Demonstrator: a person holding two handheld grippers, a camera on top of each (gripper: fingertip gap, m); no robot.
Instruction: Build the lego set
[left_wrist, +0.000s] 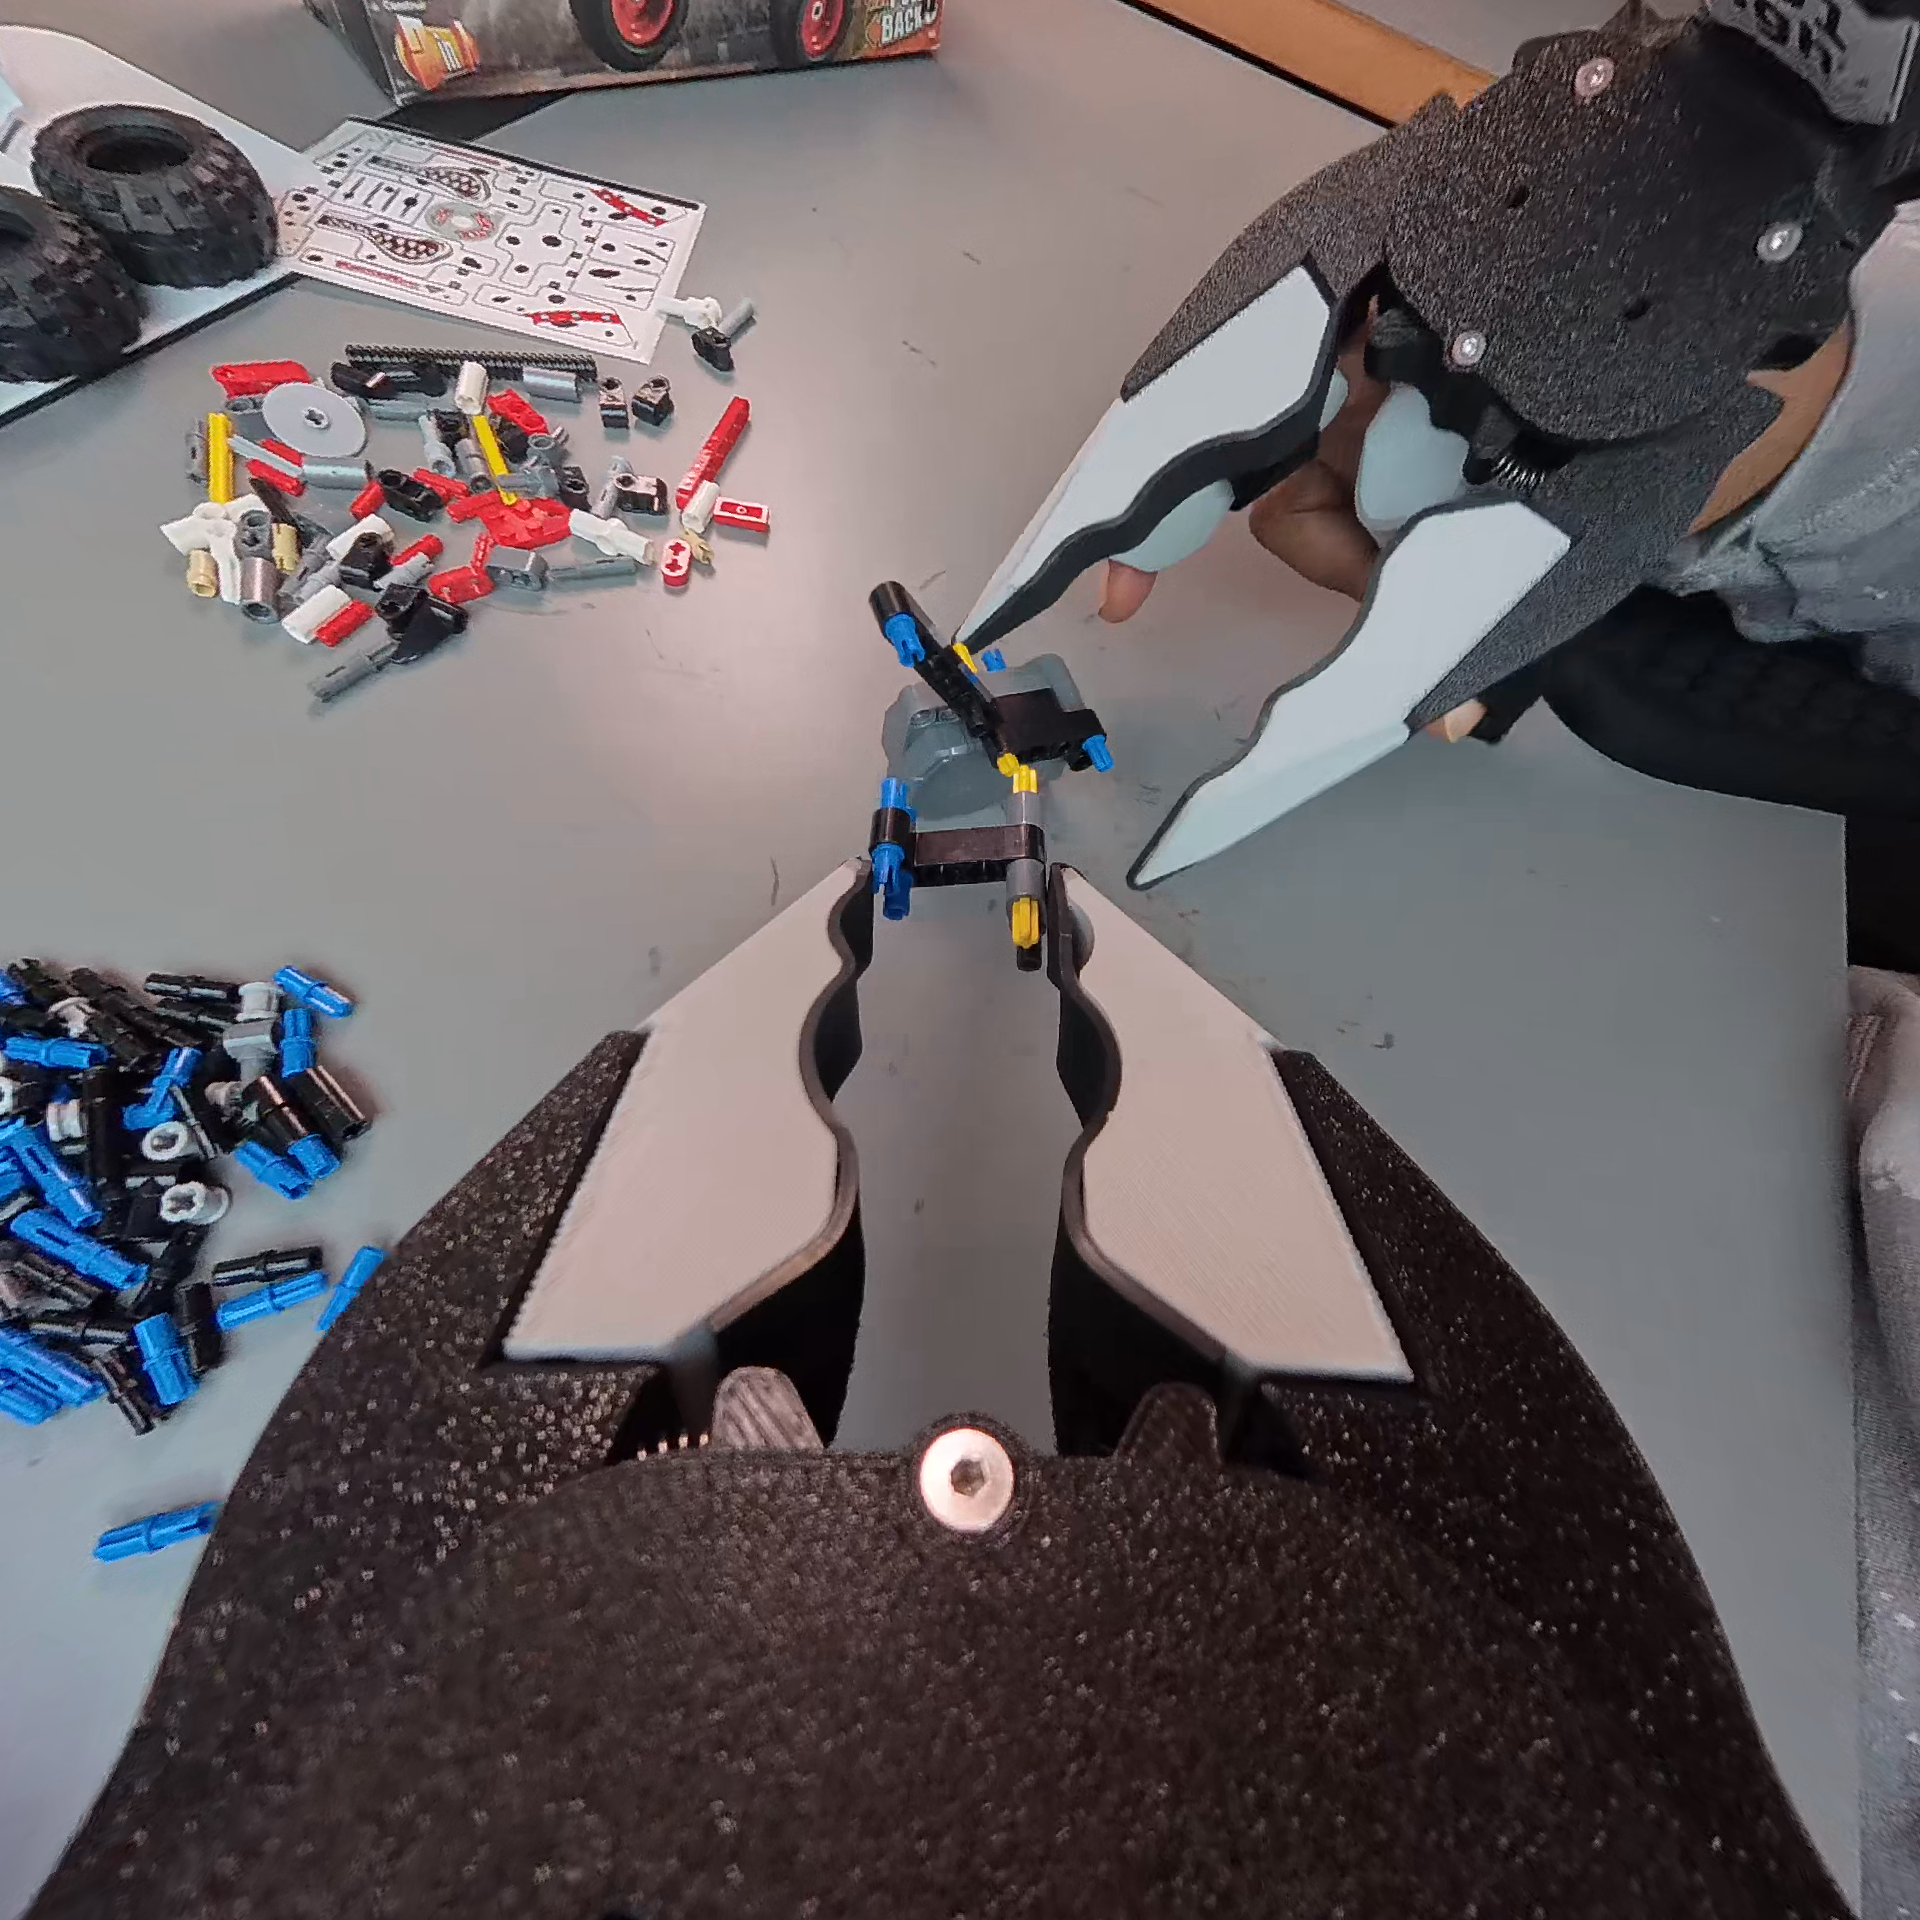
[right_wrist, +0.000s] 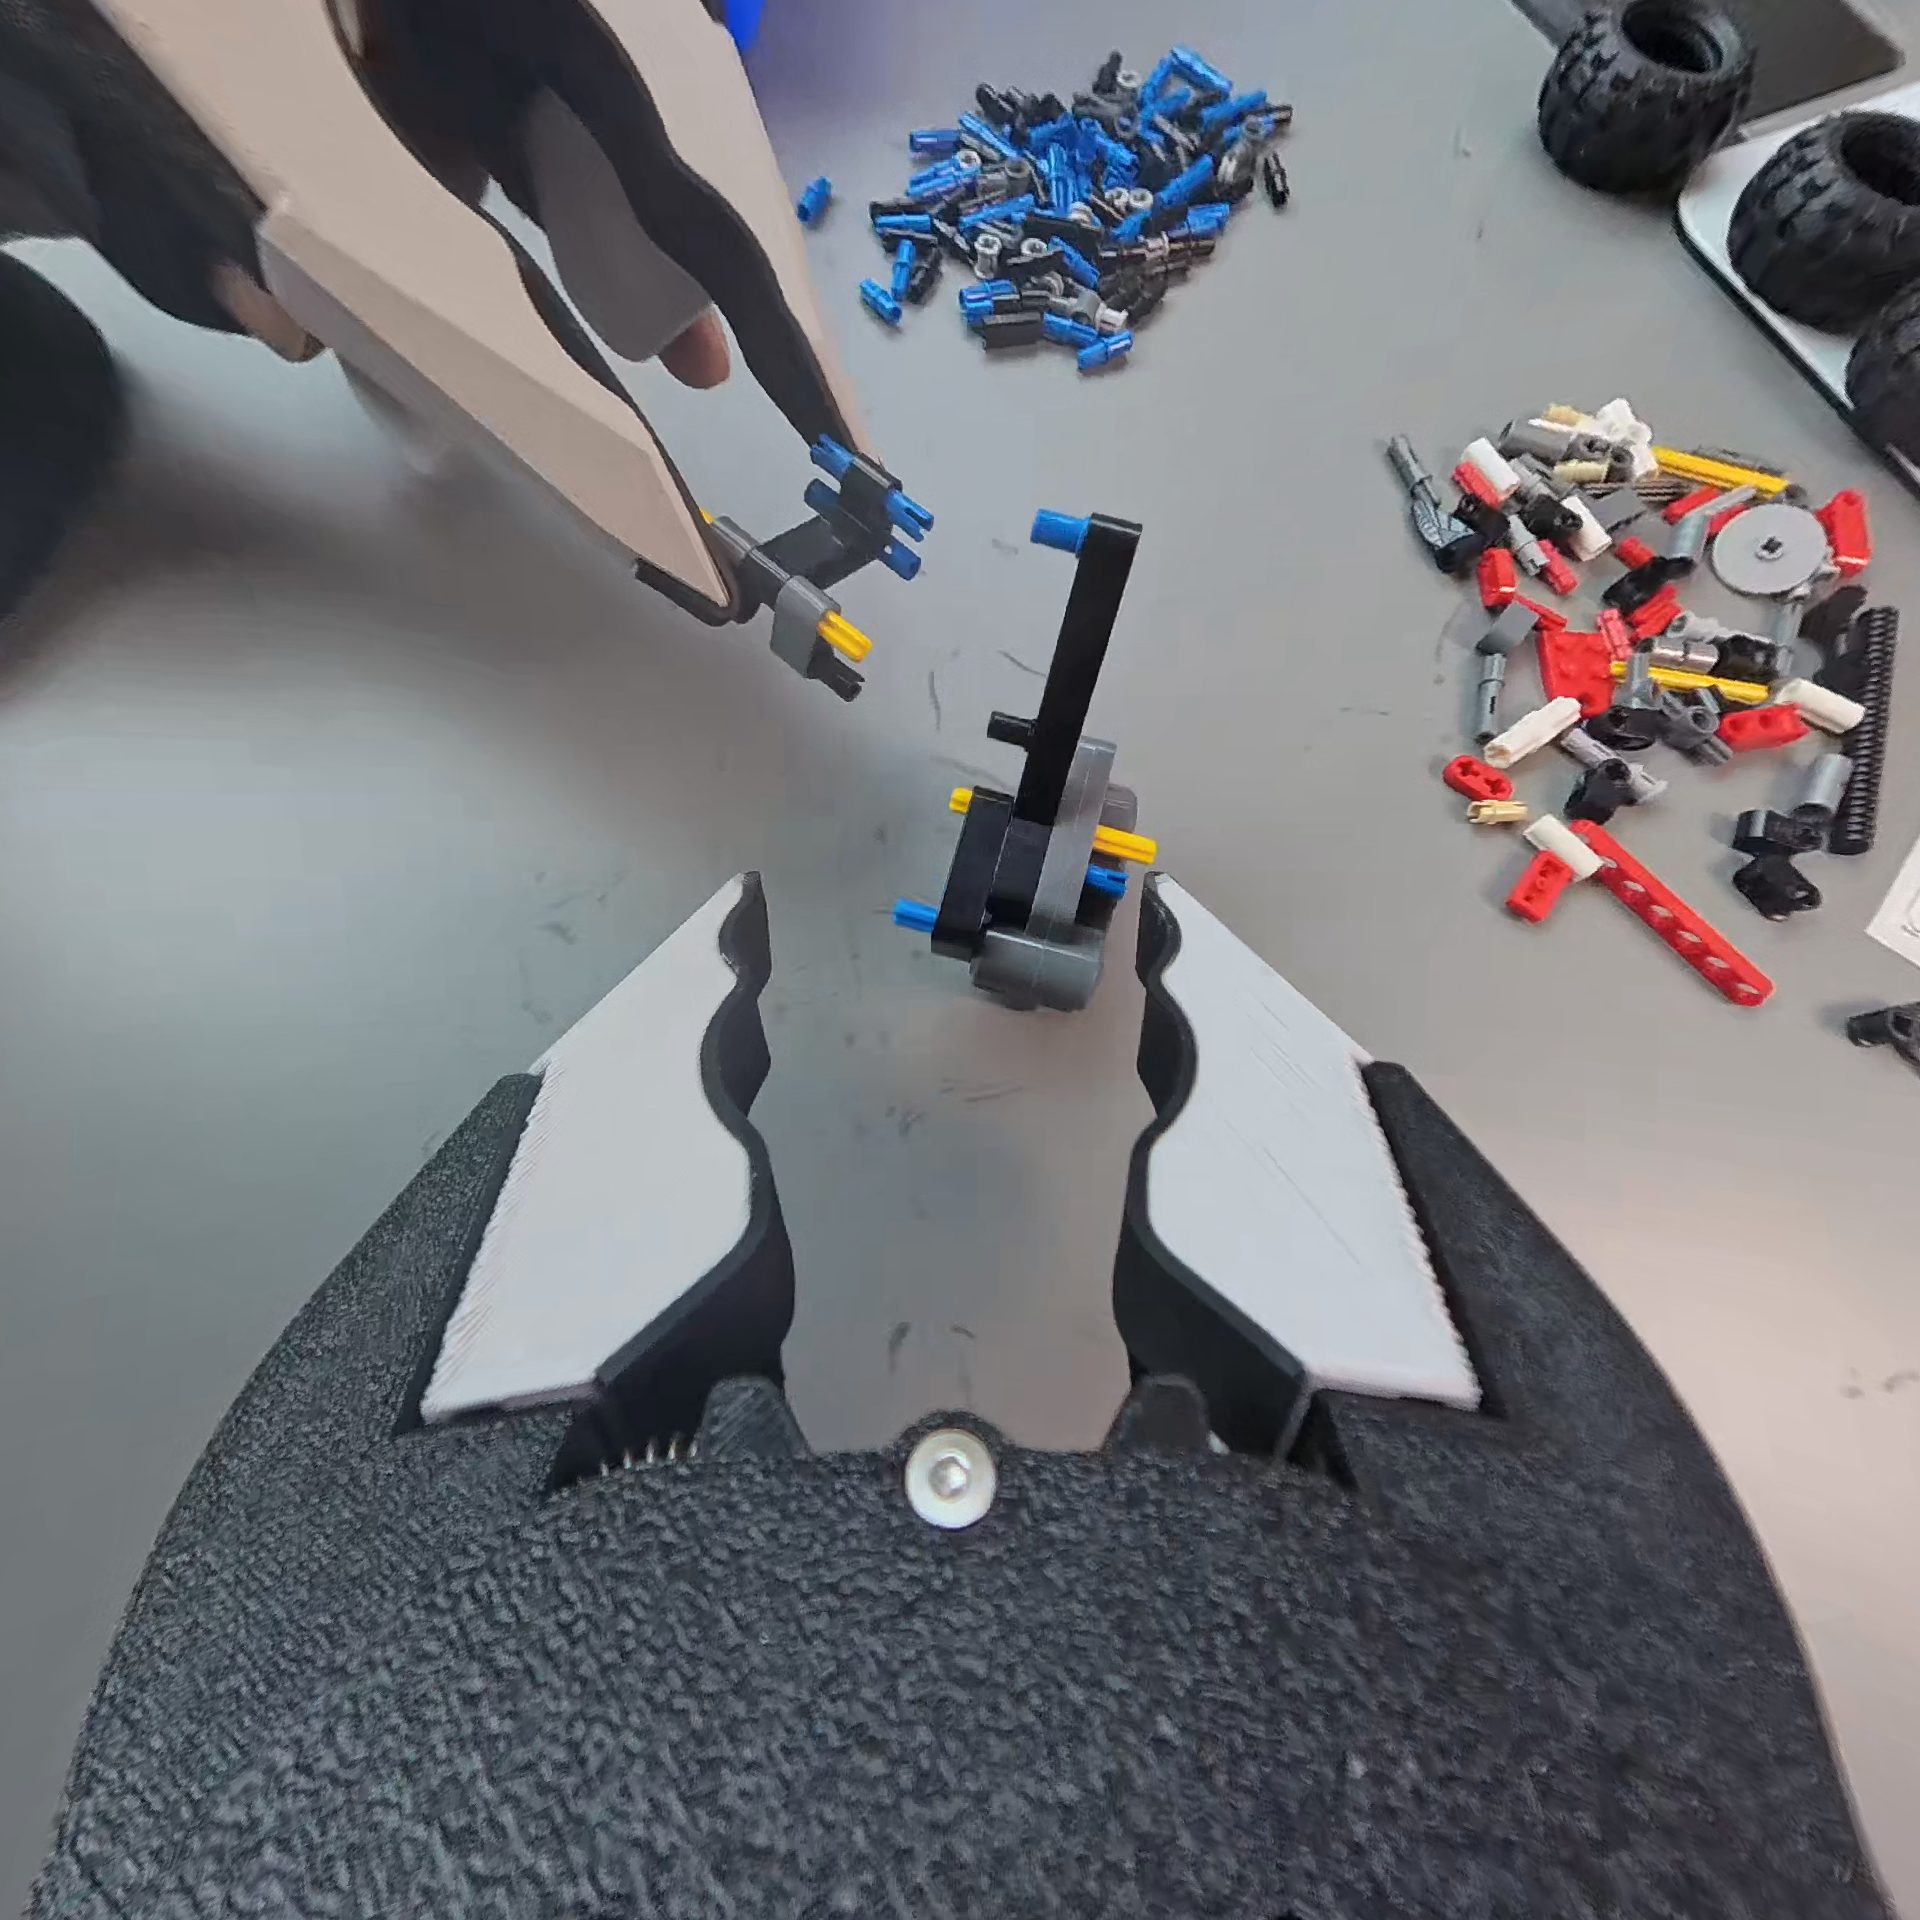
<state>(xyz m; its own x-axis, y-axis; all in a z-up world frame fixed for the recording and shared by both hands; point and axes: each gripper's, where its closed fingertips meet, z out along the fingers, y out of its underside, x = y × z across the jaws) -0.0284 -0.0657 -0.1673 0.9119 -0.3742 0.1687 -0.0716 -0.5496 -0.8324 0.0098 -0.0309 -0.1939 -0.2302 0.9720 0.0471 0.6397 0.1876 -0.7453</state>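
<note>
Grey table (left_wrist: 1455, 1039); left gripper (left_wrist: 961, 883) clamps small black-grey lego piece (left_wrist: 971, 847), seemingly lifted. Right gripper (right_wrist: 945, 883) spread wide, empty, around upright lego assembly (right_wrist: 1039, 831) standing on table.

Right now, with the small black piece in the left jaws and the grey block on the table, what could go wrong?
1. The left gripper pinches the small black sub-assembly only at its tips, so pushing could twist it loose.
2. The right gripper is open, and the grey-and-black assembly with its tall black beam looks free to tip.
3. The blue pins may miss their holes.
</note>
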